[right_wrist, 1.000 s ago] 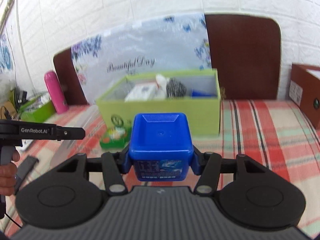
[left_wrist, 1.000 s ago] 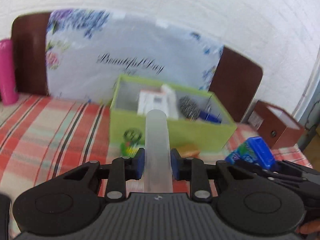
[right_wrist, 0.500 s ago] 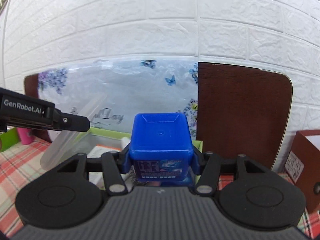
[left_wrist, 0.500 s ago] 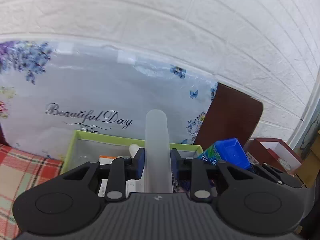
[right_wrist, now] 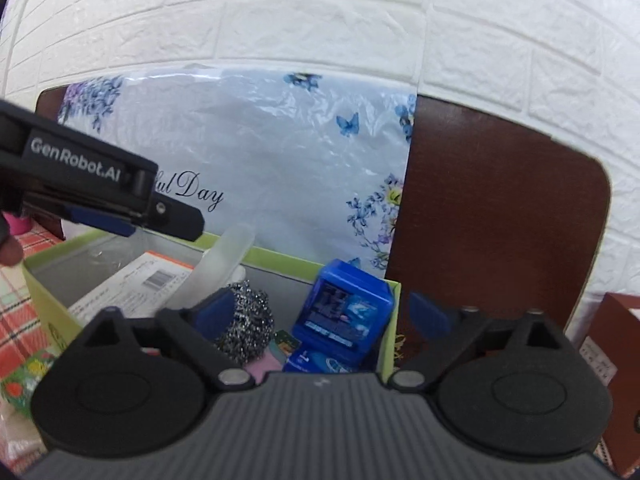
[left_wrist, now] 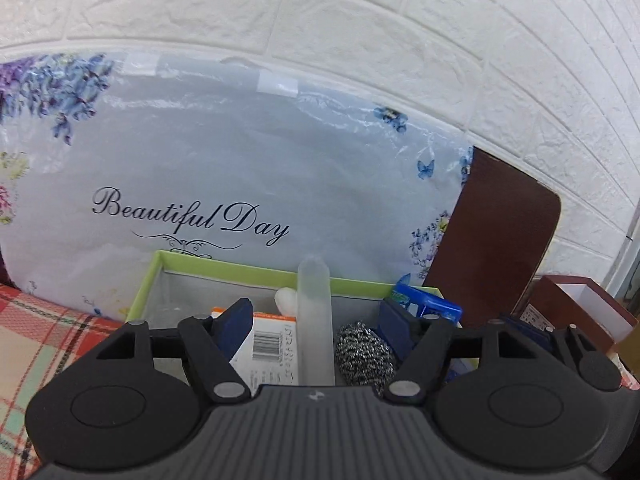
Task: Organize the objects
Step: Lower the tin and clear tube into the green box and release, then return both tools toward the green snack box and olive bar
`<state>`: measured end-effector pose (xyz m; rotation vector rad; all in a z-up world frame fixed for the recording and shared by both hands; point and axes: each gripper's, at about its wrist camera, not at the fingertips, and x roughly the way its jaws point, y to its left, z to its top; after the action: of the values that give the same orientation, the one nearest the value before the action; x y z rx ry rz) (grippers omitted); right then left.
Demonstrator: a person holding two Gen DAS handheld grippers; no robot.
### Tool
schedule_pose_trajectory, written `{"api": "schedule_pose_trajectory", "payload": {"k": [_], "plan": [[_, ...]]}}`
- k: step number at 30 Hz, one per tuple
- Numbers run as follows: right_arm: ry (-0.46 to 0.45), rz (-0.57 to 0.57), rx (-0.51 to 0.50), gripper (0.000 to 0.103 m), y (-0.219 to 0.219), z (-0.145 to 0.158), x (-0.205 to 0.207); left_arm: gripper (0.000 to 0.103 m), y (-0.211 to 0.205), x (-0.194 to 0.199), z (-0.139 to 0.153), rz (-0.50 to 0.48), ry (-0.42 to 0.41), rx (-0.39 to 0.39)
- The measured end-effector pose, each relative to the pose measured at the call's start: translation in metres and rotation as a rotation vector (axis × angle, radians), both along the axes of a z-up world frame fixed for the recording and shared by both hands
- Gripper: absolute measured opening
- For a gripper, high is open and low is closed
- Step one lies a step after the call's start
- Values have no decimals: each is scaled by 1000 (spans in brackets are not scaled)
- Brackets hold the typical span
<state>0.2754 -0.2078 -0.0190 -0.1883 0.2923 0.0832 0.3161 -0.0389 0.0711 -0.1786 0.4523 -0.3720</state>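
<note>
My left gripper (left_wrist: 316, 322) hovers over the green box (left_wrist: 224, 266) with its jaws opening. A translucent tube (left_wrist: 314, 288) stands between the pads, and neither pad touches it. From the right wrist view the tube (right_wrist: 224, 260) leans inside the green box (right_wrist: 280, 258). My right gripper (right_wrist: 322, 314) is spread wide, jaws opening, clear of the blue box (right_wrist: 352, 304), which rests tilted against the green box's right wall. A steel scourer (right_wrist: 246, 326) and a white-and-orange carton (left_wrist: 272, 344) also lie inside. The left gripper (right_wrist: 168, 216) reaches in from the left.
A floral plastic bag (left_wrist: 240, 168) printed "Beautiful Day" leans on the white brick wall behind the green box. A brown board (left_wrist: 500, 232) and a brown open box (left_wrist: 576, 300) stand to the right. Checked tablecloth (left_wrist: 36, 332) lies left, with a colourful packet (right_wrist: 28, 372).
Both grippers moved forward over the green box and opened. The left let go of the tube and the right let go of the blue box, which now sits lower, inside the green box.
</note>
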Motion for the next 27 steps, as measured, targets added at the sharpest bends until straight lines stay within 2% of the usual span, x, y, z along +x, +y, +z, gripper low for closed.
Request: {"api": "schedule_pose_trajectory", "payload": {"k": [5,9,11,17,22,27], "plan": [[41,-3,25,102,5,3,-27,74,10,-28,8,20,66,9],[23,11,72,103,9,20,-61,76,16,-63,5,63,101,22],[24,21,85,103,13,23,-80,79,21,-81,0,86,117,22],[71,23,111,103,19,14,-128,79,37,-125,-31,115,197,12],[155,24,173,103,18,-6,-158,79,51,-141,-60,154,273,44],[205,8,209,103,16,-17,-178,79,53,-134,-75,175,263,91]]}}
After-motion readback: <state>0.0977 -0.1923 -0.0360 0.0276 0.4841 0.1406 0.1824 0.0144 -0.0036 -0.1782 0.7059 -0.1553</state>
